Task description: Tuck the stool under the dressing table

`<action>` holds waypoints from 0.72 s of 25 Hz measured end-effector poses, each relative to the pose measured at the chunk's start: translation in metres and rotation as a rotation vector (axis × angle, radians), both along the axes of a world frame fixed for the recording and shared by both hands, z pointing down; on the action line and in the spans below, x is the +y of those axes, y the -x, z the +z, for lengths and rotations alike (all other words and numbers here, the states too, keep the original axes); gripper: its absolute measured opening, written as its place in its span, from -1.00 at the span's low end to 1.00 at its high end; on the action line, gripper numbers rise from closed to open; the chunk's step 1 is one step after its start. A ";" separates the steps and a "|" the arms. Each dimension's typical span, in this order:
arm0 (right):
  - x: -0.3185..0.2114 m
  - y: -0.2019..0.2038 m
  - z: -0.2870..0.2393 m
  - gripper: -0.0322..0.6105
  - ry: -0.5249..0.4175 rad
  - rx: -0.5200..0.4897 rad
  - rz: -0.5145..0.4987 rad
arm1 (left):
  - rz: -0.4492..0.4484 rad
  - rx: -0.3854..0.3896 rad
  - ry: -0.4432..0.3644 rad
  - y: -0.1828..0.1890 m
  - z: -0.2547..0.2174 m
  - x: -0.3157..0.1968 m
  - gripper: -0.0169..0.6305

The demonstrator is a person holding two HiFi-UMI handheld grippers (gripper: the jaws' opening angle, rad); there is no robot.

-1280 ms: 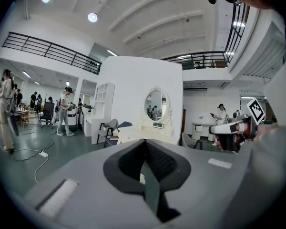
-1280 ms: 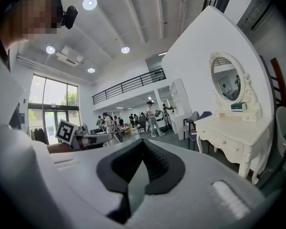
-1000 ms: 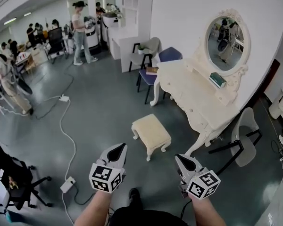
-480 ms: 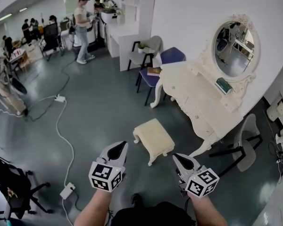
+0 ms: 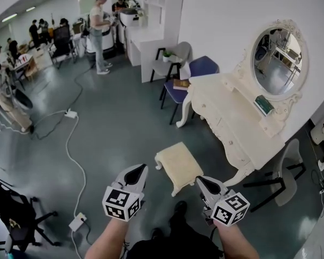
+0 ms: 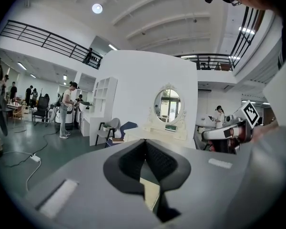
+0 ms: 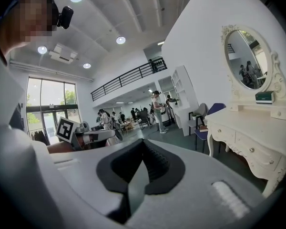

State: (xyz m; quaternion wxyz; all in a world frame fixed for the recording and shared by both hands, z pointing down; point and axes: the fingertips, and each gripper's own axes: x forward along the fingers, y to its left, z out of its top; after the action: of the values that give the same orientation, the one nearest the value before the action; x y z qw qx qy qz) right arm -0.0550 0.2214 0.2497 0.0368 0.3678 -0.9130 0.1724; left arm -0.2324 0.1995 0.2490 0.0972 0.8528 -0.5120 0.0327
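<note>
Cream stool (image 5: 178,165) on floor (image 5: 116,131) just ahead, between left gripper (image 5: 135,174) and right gripper (image 5: 204,184), touching neither | both jaws closed, empty | padded top, curved legs, beside dressing table (image 5: 227,120), untucked

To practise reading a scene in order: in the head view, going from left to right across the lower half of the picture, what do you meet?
Power strip → left gripper → stool → right gripper → grey chair.
</note>
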 end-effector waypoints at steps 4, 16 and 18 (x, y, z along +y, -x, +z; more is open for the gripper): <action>-0.044 -0.010 0.003 -0.89 -0.001 -0.019 -0.012 | -0.005 -0.014 0.005 -0.012 0.001 -0.043 -0.89; -0.195 -0.070 0.009 -0.89 0.018 -0.051 -0.024 | 0.006 -0.021 0.048 -0.086 0.003 -0.197 -0.89; -0.209 -0.076 0.015 -0.89 0.031 -0.050 -0.023 | 0.008 -0.020 0.061 -0.093 0.007 -0.212 -0.89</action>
State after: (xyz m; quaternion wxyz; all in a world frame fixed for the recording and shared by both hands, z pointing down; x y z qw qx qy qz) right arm 0.0208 0.0119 0.2646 0.0218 0.3522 -0.9151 0.1950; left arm -0.1393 -0.0126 0.2560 0.1176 0.8510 -0.5086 0.0573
